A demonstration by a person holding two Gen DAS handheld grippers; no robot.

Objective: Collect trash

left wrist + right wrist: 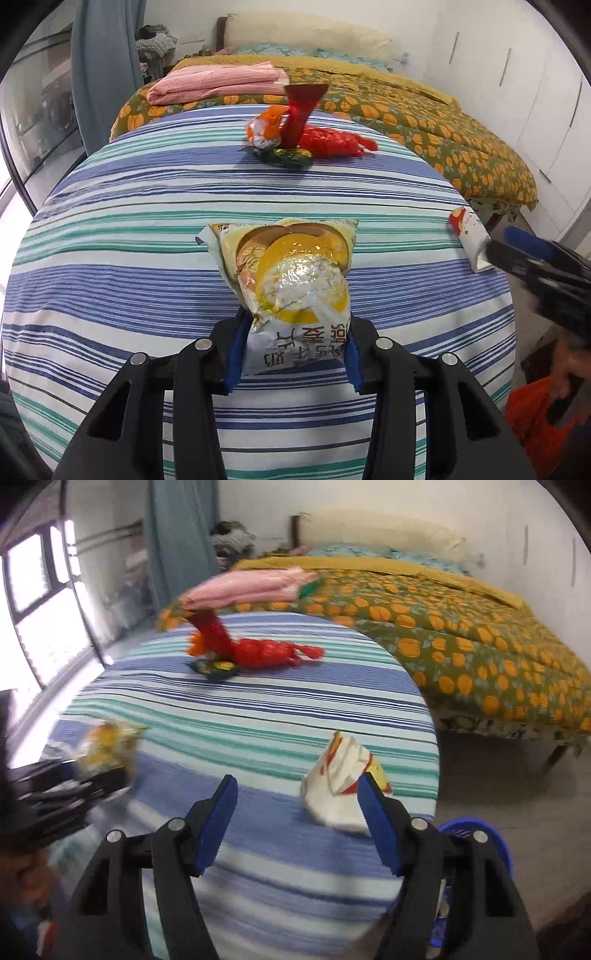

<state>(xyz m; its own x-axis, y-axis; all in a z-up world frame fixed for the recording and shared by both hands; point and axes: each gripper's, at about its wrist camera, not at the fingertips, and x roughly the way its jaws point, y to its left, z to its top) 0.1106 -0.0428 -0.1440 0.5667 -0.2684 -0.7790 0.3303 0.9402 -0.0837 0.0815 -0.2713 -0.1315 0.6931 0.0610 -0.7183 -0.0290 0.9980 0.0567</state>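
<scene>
Round counter [110,236] under striped cloth, blue, teal, white bands. Bed [424,122] just behind it, green quilt with orange pumpkin print, mustard blanket near head. Folded pink striped bedding [218,83] on near corner of bed. Cream pillow [306,33] against dark headboard. Grey-blue curtain [103,62] hanging left of bed; heap of clothes [155,40] beside it. White wardrobe doors [517,74] along right wall. Window [40,602] at left, dark frame, bright daylight. Grey floor [517,805]. Blue basket [480,834] on floor by counter edge.
</scene>
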